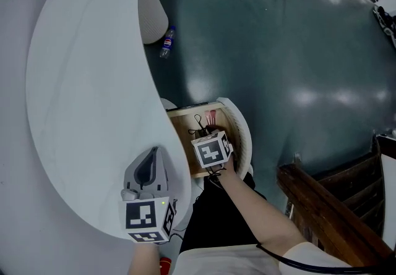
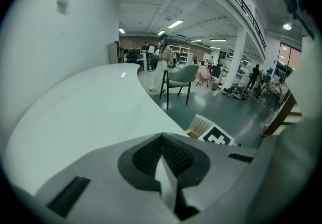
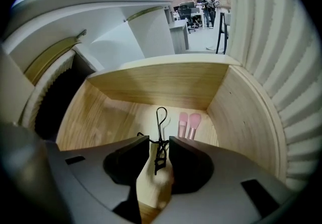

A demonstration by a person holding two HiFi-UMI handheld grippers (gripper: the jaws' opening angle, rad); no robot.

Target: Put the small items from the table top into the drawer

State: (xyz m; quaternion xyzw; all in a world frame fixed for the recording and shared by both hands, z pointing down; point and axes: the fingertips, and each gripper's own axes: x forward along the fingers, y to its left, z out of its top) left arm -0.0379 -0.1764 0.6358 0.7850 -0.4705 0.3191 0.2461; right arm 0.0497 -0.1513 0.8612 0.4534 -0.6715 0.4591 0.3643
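Our right gripper (image 3: 158,140) hangs in the drawer (image 3: 166,84), fingers apart so the eyelash curler (image 3: 160,153) lies free inside; our left gripper (image 2: 162,140) waits, fingers together, above the table (image 2: 85,112).

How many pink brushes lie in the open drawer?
2: one pink brush and the other lie side by side near the back wall of the drawer, right of the eyelash curler. The right gripper may hide more.

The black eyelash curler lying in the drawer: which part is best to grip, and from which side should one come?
Probably its thin middle stem, from straight above. The eyelash curler lies flat on the floor of the drawer, its length toward the back wall, so jaws closing across it fit, and the walls block any sideways approach.
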